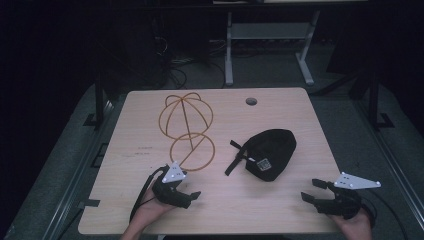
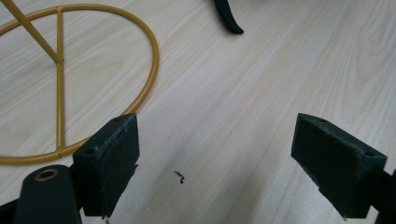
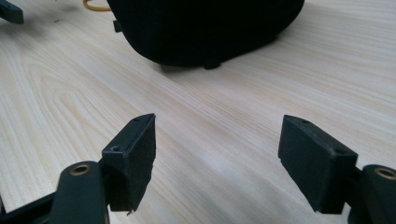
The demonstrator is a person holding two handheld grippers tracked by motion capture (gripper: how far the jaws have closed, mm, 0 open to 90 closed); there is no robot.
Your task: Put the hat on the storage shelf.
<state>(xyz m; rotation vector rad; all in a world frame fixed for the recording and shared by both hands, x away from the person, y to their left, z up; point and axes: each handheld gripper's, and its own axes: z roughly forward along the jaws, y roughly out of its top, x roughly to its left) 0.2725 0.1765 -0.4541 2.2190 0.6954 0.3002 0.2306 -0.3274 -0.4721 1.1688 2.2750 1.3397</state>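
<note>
**Both grippers parked, cap and wire stand untouched**

High view: black cap (image 1: 270,152) sits mid-bench, yellow wire stand (image 1: 187,131) just left of it. Left gripper (image 1: 192,196) and right gripper (image 1: 311,192) rest near the front edge, apart from both.

Left gripper view: jaws wide open, holding nothing, the stand's ring (image 2: 149,79) just ahead.

Right gripper view: jaws wide open, empty, cap ahead on the bench (image 3: 224,126).

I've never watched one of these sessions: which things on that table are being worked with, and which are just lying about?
Likely in the job:
- black cap
- yellow wire stand
- left hand-held gripper, open
- right hand-held gripper, open

Just lying about:
- small dark scrap on the table
- desk frame behind
</note>
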